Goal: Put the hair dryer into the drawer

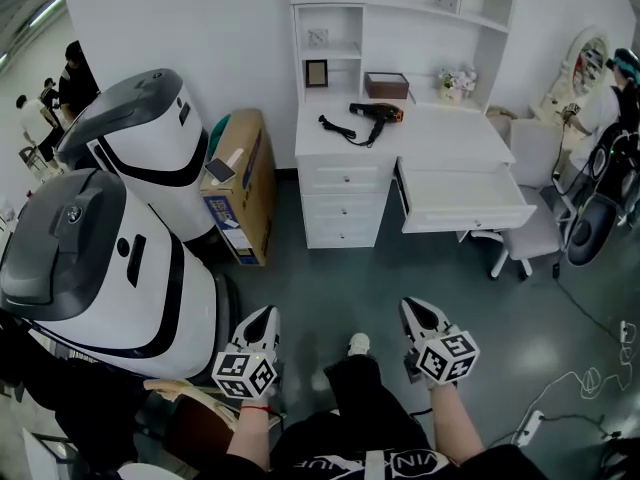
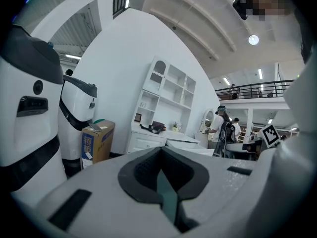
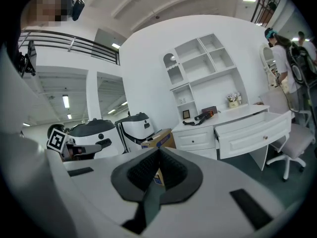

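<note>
A black hair dryer [image 1: 377, 112] with an orange band lies on the white desk [image 1: 450, 138], its cord trailing left. It shows small in the left gripper view as the hair dryer [image 2: 157, 127] and in the right gripper view as the hair dryer [image 3: 204, 115]. The desk's wide drawer [image 1: 462, 200] stands pulled out, drawer [image 3: 253, 134]. My left gripper [image 1: 262, 318] and right gripper [image 1: 415, 309] are low in the head view, well short of the desk, both shut and holding nothing.
Two big white-and-grey machines [image 1: 140, 138] stand at left, with a cardboard box [image 1: 240, 183] beside the desk's small drawers [image 1: 340, 203]. A white chair [image 1: 530, 230] sits right of the open drawer. People stand at far right [image 1: 615, 98]. Cables [image 1: 590, 383] lie on the floor.
</note>
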`<state>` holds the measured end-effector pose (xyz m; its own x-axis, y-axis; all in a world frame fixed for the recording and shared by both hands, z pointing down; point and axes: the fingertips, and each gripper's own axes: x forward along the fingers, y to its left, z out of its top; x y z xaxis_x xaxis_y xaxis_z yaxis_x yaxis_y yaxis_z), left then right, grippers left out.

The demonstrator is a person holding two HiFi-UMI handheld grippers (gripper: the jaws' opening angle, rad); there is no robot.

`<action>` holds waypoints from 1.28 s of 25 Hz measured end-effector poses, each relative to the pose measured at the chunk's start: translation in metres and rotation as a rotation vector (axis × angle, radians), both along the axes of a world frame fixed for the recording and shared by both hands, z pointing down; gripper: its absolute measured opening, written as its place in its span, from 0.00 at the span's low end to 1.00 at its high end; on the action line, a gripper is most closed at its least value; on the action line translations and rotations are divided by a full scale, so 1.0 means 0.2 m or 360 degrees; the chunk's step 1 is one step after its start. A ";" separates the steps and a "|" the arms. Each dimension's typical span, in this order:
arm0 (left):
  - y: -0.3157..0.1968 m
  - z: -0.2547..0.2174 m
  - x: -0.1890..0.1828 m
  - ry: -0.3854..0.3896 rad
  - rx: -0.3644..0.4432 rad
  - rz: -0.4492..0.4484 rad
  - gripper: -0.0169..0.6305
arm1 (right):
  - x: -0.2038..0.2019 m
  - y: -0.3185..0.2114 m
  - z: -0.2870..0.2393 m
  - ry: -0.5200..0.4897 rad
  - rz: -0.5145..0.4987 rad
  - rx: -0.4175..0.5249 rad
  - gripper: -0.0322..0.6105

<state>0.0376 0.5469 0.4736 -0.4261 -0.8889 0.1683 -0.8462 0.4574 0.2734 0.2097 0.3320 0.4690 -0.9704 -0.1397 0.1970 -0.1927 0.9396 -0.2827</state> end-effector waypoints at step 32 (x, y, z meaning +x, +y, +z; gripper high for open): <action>-1.44 -0.20 -1.13 -0.0132 -0.0114 0.0049 0.03 | -1.20 -1.27 -0.07 -0.0074 -0.0083 -0.0122 0.05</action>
<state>-0.1880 0.2599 0.4331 -0.4140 -0.8887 0.1971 -0.8785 0.4468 0.1691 -0.0303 0.0785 0.4556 -0.9843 -0.0750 0.1598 -0.1291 0.9234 -0.3615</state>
